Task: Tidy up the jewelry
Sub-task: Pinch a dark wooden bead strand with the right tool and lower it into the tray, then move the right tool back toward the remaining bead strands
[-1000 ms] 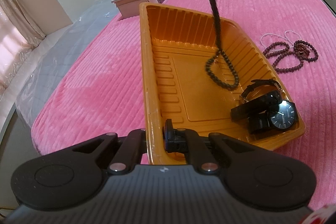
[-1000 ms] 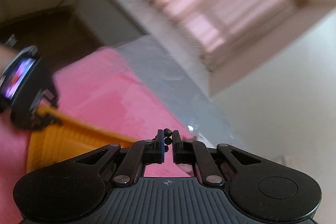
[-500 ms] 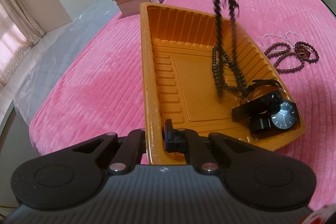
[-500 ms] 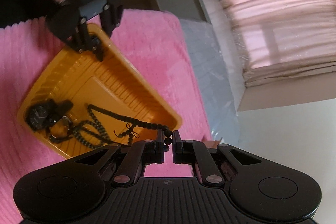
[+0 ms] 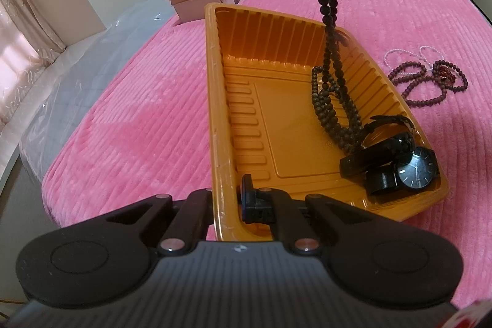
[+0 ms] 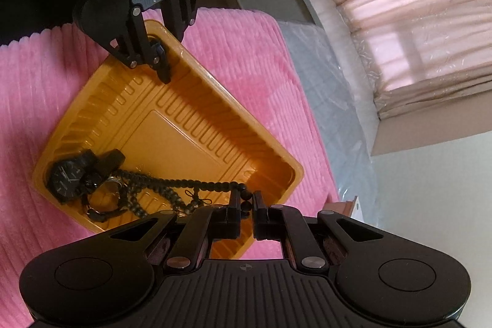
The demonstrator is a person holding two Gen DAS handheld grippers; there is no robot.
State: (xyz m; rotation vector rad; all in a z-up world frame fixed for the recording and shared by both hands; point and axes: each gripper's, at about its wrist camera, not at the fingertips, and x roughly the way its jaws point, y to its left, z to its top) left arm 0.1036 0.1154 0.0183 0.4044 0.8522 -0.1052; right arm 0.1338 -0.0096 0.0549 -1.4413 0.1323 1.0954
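The orange tray (image 5: 307,143) is pinned at its near corner by the left tongs (image 5: 227,202), which are closed down fully on the tray's rim, one finger outside the wall and one inside. The tray rests on a pink ribbed bedspread (image 5: 138,119).

The right tongs (image 6: 246,205) are nearly closed on the top of a dark bead necklace (image 5: 332,94); a bead is seen pinched between the pads. In the left wrist view the necklace is seen hanging from about 1 o'clock, with its lower loops already piled on the tray floor at about 3 o'clock, against the black watches (image 5: 396,165) in the corner at about 4 o'clock.

The step in hand is judged to be the lowering and release of the necklace into the tray. Several things could go wrong:

- If the strand is released while its top hangs close to the far wall, the upper part could be draped over the rim and dragged out onto the bed.
- The loops could be tangled with the watch straps, since they lie touching.
- A bead or the small tassel could be caught on a pad on opening, so that the strand is lifted out again on withdrawal.
- If the thin rim slips from the left grip, the tray could be tipped or shifted.

More bead bracelets (image 5: 430,79) are left on the bedspread beyond the tray, at about 2 o'clock.
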